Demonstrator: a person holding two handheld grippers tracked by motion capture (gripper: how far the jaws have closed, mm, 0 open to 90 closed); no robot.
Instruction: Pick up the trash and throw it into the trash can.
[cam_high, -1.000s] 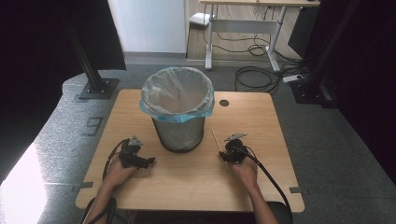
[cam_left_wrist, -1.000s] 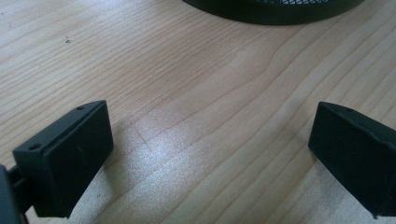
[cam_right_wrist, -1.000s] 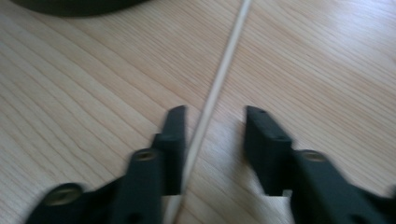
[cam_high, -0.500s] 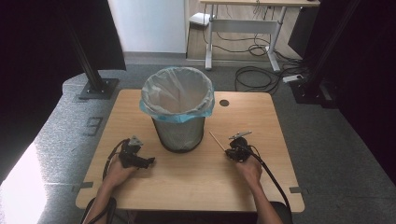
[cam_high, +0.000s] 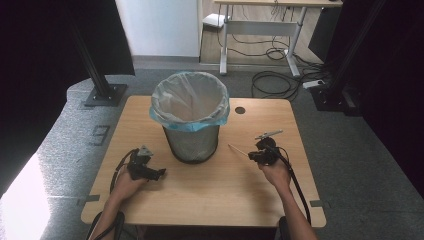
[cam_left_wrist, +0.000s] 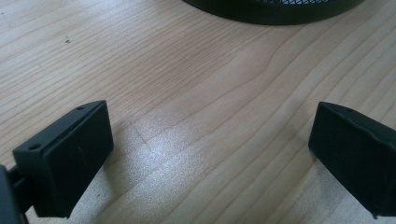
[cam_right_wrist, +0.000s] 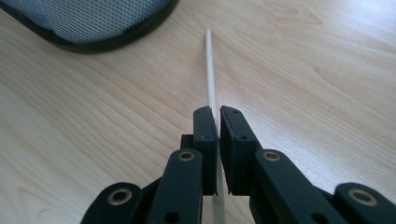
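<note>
A thin pale wooden stick (cam_right_wrist: 209, 70) runs forward from between the jaws of my right gripper (cam_right_wrist: 218, 114), which is shut on it just above the table. In the high view the stick (cam_high: 238, 149) points from the right gripper (cam_high: 253, 155) toward a mesh waste bin (cam_high: 191, 142) lined with a clear bag with a blue rim. My left gripper (cam_high: 159, 173) rests on the table left of the bin, jaws wide apart with only bare wood between them (cam_left_wrist: 210, 140).
The bin's black base (cam_left_wrist: 275, 11) lies just ahead of the left gripper and up-left of the right one (cam_right_wrist: 93, 37). The wooden table (cam_high: 210, 195) has a round cable hole (cam_high: 240, 110) at the back right. Cables trail from both grippers.
My right gripper has moved a little to the right and away from the bin, carrying the stick with it. The left gripper has stayed put.
</note>
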